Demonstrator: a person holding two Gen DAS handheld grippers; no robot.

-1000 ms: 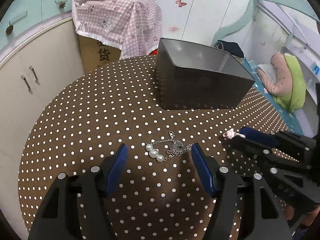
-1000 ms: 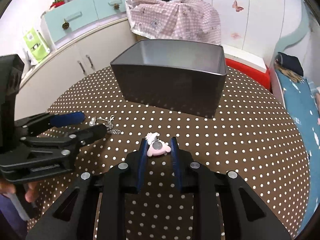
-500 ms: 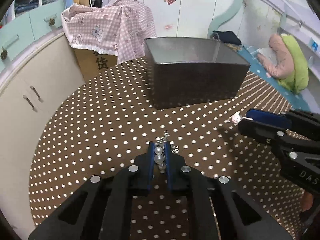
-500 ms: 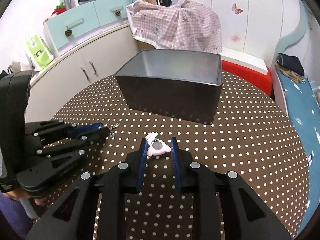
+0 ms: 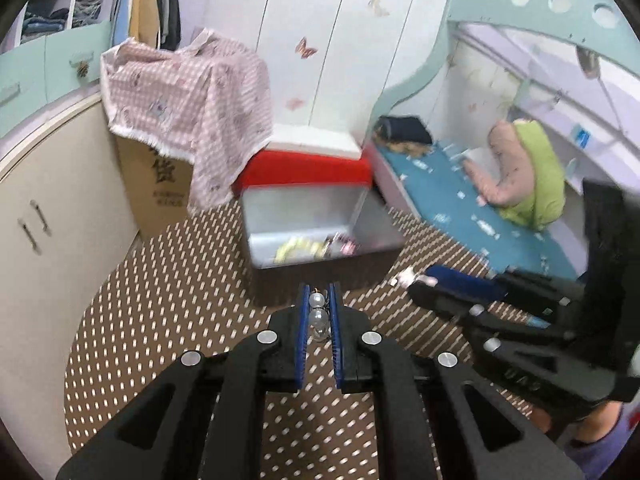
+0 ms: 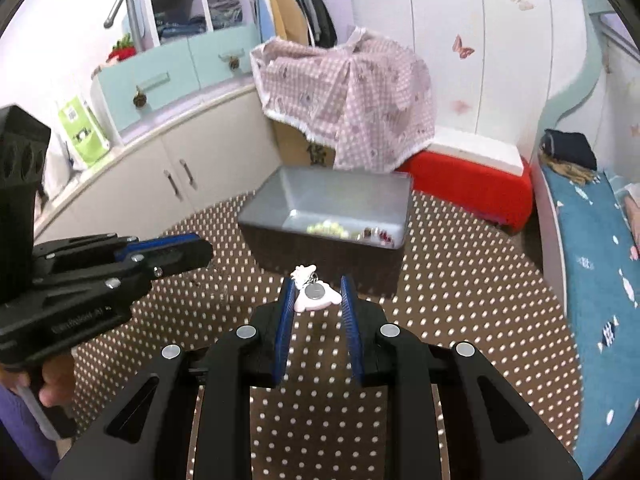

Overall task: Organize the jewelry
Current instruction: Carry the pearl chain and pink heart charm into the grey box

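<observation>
My left gripper (image 5: 319, 294) is shut on a pearl bracelet (image 5: 317, 314) and holds it above the dotted table, just in front of the grey box (image 5: 320, 236). The box holds yellow-green beads and other small jewelry. My right gripper (image 6: 316, 286) is shut on a pink charm (image 6: 316, 296) with a round metal tag, also raised before the grey box (image 6: 328, 216). The right gripper shows in the left wrist view (image 5: 424, 280); the left gripper shows in the right wrist view (image 6: 200, 250).
The round table (image 6: 460, 280) has a brown cloth with white dots. Behind it stand a cardboard box under a pink checked cloth (image 5: 188, 112), a red stool (image 6: 468, 180), cream cabinets (image 6: 180, 164) and a blue bed (image 6: 592, 248).
The left gripper closed on the pearl bracelet, then both grippers rose with their pieces, so the inside of the grey box now shows.
</observation>
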